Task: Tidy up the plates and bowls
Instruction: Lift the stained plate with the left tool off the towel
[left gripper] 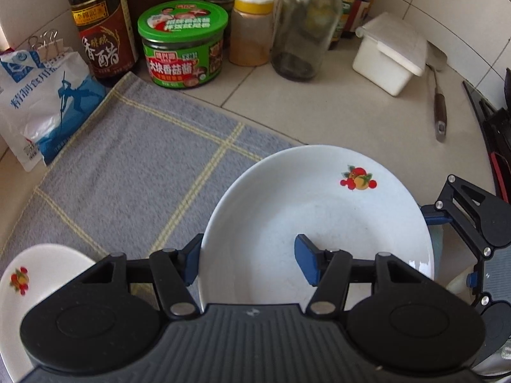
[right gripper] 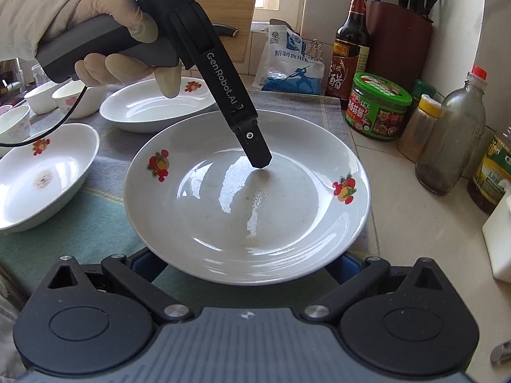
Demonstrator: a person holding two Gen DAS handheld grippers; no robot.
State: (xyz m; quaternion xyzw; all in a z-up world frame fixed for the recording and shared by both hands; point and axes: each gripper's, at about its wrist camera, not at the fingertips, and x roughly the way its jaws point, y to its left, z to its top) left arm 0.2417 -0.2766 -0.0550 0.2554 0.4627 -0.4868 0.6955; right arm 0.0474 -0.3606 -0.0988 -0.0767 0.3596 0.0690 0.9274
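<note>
A white plate with fruit prints (left gripper: 319, 220) (right gripper: 249, 198) sits at the right edge of the grey checked towel (left gripper: 143, 166). My left gripper (left gripper: 249, 263) is open and straddles the plate's near rim: one blue pad (left gripper: 191, 261) outside, the other (left gripper: 306, 263) inside the plate. In the right wrist view it (right gripper: 260, 159) reaches down into the plate. My right gripper (right gripper: 246, 268) is open, its fingers under the plate's near rim, tips hidden. Two more fruit-print plates (right gripper: 44, 178) (right gripper: 156, 105) and small bowls (right gripper: 76, 97) lie to the left.
Along the tiled wall stand a vinegar bottle (left gripper: 102, 22), a green jar (left gripper: 183, 44), a yellow-lidded jar (left gripper: 250, 28), a glass bottle (left gripper: 303, 25), a white box (left gripper: 392, 52) and a salt bag (left gripper: 44, 102). A spatula (left gripper: 439, 105) lies on the counter.
</note>
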